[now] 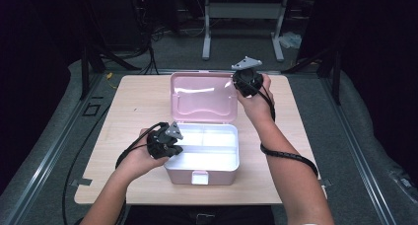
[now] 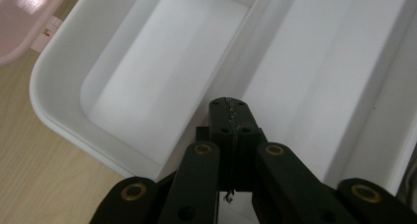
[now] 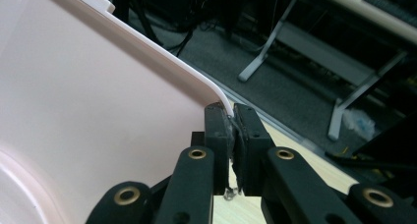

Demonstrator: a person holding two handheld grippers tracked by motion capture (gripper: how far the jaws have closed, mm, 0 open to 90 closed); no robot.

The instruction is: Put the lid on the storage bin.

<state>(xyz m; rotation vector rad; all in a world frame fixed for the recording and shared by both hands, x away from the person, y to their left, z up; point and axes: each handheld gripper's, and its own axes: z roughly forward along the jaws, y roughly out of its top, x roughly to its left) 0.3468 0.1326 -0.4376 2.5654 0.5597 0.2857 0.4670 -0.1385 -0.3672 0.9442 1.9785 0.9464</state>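
My right hand-held gripper (image 3: 231, 117) is clamped on pink lid (image 1: 203, 97) corner, holding it up; left hand-held gripper (image 2: 231, 106), jaws together, pins white tray divider (image 2: 223, 71) so box (image 1: 202, 171) stays put below.

A light wooden table (image 1: 133, 116) is set on grey carpeted floor (image 1: 59, 131). Beyond it, a grey metal frame stand (image 1: 244, 18) and tangled black cables (image 1: 148, 37) are seen against a dark, unlit room. Metal floor rails (image 1: 44, 156) flank the table.
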